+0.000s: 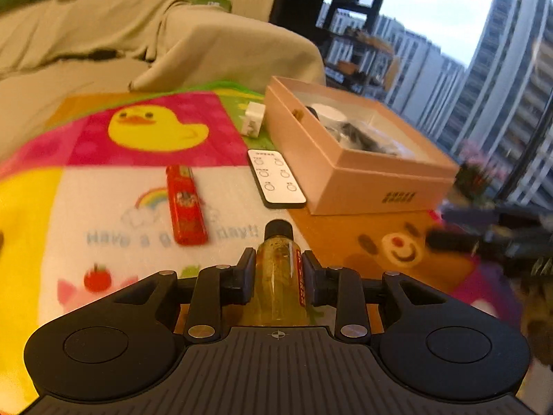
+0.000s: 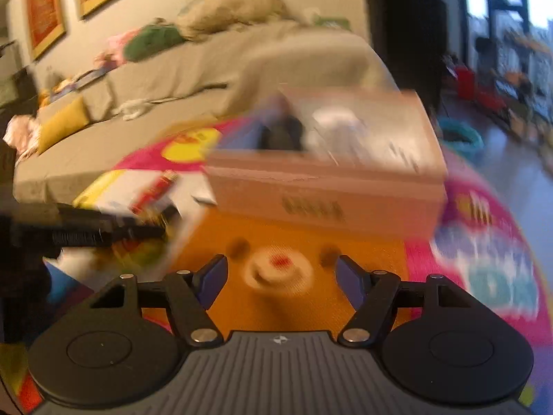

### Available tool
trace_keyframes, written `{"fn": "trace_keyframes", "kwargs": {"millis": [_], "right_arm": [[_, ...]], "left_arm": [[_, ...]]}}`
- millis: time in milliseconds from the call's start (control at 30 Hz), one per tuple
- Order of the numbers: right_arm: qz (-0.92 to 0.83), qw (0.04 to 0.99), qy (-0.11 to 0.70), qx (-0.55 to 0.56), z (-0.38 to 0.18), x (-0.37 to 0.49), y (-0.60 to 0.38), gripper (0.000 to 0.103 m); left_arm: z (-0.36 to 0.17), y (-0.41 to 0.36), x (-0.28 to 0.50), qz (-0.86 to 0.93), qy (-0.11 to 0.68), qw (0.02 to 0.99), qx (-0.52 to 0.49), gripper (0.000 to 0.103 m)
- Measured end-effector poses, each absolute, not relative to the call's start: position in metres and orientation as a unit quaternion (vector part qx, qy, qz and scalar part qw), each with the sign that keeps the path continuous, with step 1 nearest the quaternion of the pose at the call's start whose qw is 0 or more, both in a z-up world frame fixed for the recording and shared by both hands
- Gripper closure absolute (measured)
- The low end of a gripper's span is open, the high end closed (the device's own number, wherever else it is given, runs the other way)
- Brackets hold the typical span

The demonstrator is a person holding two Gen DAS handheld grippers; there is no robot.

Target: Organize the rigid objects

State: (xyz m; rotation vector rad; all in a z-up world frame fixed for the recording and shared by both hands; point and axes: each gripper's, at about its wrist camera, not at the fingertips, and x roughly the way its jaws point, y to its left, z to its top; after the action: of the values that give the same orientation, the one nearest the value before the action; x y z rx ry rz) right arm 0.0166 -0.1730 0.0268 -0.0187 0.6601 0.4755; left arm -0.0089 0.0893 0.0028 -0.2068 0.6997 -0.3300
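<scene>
Nearest me, my left tongs pinch a small yellow bottle over the colourful mat. I judge I'm mid-pickup; next it must travel to the open cardboard box beyond, past the remote and red lighter. Both tongs tilt downward; the right tongs gape empty.

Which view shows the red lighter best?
The left wrist view: the red lighter lies sharp and whole on the mat, left of the white remote. The right wrist view shows it only as a blurred red streak.
</scene>
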Motion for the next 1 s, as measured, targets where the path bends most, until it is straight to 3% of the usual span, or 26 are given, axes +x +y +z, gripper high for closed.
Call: {"fn": "trace_keyframes", "kwargs": {"millis": [100,200,367,433,500,533,600,633,800,1000], "right_arm": [[0.254,0.918,0.303,-0.033,0.075,0.031,-0.148,0.033],[0.243,0.908,0.338,-0.046,0.112,0.075,-0.112,0.033],[0.204,0.894,0.386,-0.102,0.119,0.165,-0.037,0.033],[0.180,0.892,0.384,-0.154,0.109,0.194,-0.003,0.038],[0.160,0.885,0.383,-0.209,0.092,0.219,0.028,0.061],[0.151,0.878,0.392,-0.227,0.082,0.231,0.041,0.063],[0.126,0.865,0.415,-0.251,0.061,0.253,0.057,0.080],[0.110,0.858,0.427,-0.263,0.051,0.262,0.063,0.083],[0.061,0.836,0.456,-0.299,0.023,0.276,0.063,0.085],[0.115,0.816,0.489,-0.288,0.029,0.229,0.047,0.085]], "left_arm": [[0.001,0.109,0.006,-0.145,0.315,0.926,-0.150,0.067],[0.003,0.133,0.022,-0.098,0.285,0.930,-0.212,0.069],[0.000,0.160,0.012,-0.113,0.229,0.926,-0.278,0.069],[0.002,0.167,0.008,-0.087,0.207,0.933,-0.280,0.069],[0.002,0.173,0.006,-0.055,0.192,0.939,-0.280,0.069],[0.001,0.175,0.007,-0.047,0.195,0.938,-0.281,0.069],[-0.003,0.177,0.013,-0.046,0.217,0.932,-0.288,0.069],[-0.004,0.177,0.016,-0.051,0.230,0.927,-0.291,0.069],[-0.008,0.170,0.021,-0.078,0.260,0.919,-0.287,0.069],[-0.014,0.173,0.030,-0.088,0.279,0.907,-0.303,0.069]]}}
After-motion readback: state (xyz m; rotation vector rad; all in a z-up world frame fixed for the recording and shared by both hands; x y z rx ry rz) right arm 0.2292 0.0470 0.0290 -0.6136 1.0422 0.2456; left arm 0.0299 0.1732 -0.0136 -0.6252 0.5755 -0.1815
